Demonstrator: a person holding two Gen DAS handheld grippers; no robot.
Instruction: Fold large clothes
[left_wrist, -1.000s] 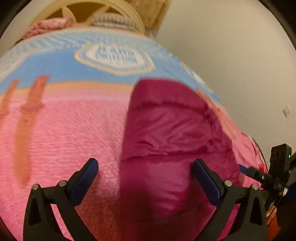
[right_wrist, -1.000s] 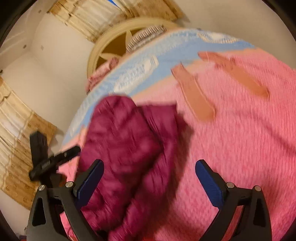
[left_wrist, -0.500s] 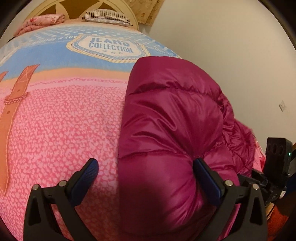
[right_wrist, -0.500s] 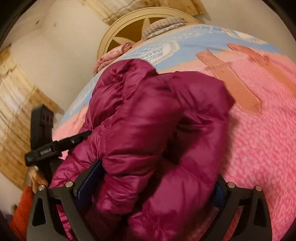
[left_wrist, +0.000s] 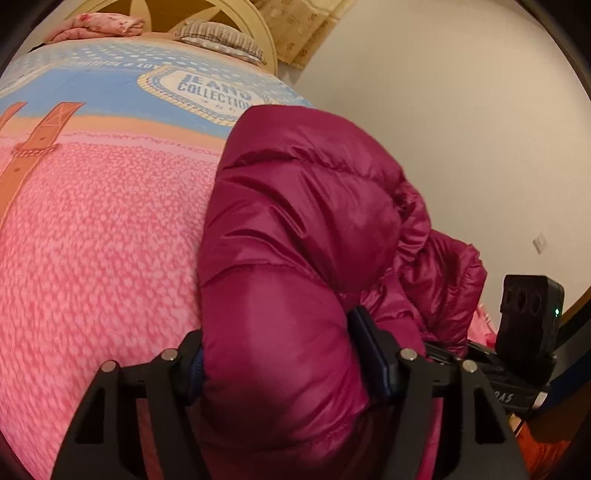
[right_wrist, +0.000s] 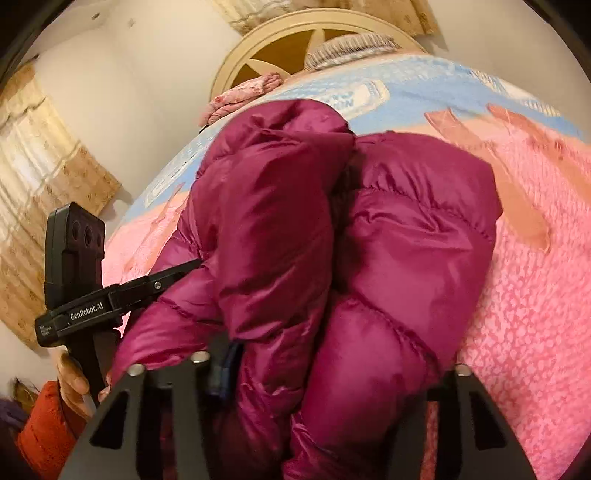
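We note a cream round headboard (right_wrist: 317, 48) at twelve o'clock, plain off-white wall (left_wrist: 461, 129) at two, patterned beige curtain (right_wrist: 33, 177) at nine.

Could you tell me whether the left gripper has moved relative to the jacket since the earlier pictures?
Yes. The left gripper has closed in on the magenta jacket, its jaws just closing around a puffy fold that earlier lay farther off on the pink bedspread.

Both claws (left_wrist: 291, 363) (right_wrist: 332, 373) just closing, seemingly gripping.
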